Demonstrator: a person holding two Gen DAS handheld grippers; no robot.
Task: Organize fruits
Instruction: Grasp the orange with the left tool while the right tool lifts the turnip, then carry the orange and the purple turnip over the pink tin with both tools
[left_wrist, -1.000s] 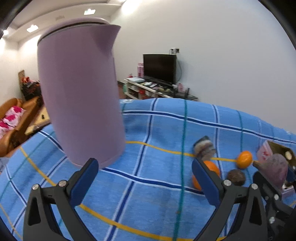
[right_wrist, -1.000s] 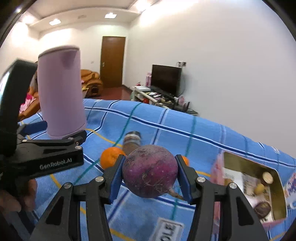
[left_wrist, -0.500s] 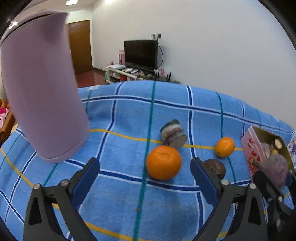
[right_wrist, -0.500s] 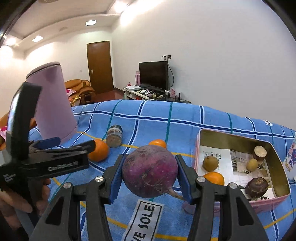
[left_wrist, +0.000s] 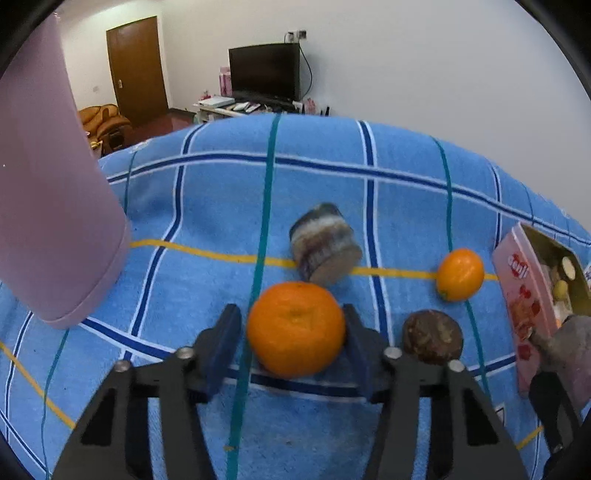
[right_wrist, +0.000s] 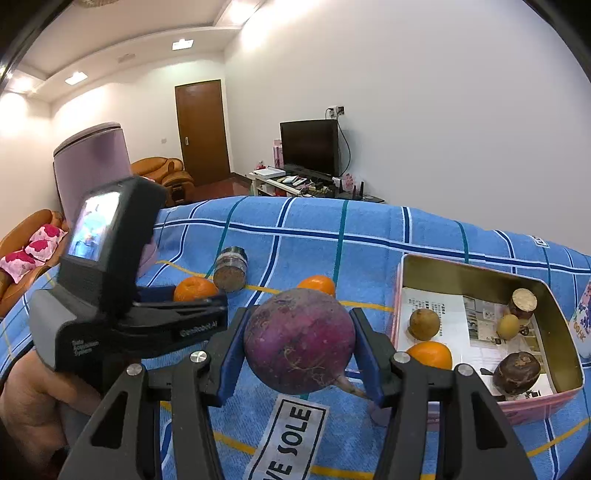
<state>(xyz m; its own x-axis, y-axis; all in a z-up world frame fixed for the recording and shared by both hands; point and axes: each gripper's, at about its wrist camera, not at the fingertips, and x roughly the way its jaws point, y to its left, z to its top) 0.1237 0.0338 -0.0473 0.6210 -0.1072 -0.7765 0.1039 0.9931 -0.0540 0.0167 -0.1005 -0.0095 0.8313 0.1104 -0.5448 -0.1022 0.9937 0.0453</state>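
Left gripper (left_wrist: 293, 332): jaws closing around large orange (left_wrist: 295, 328) on the blue checked cloth (left_wrist: 221, 192), right pad touching, left pad just clear, evidently for pickup. Right gripper (right_wrist: 299, 341): clamped on purple turnip (right_wrist: 299, 339), held near the pink tin (right_wrist: 461, 269), likely its destination. Small orange (left_wrist: 460, 274), brown fruit (left_wrist: 432, 336), jar (left_wrist: 325, 243): loose nearby.

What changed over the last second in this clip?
The left tongs swung from the purple kettle to the big orange and are closing around it; the right finger touches, the left shows a gap. The right tongs swung toward the tin, still clamping the purple root. Loose fruit unmoved.
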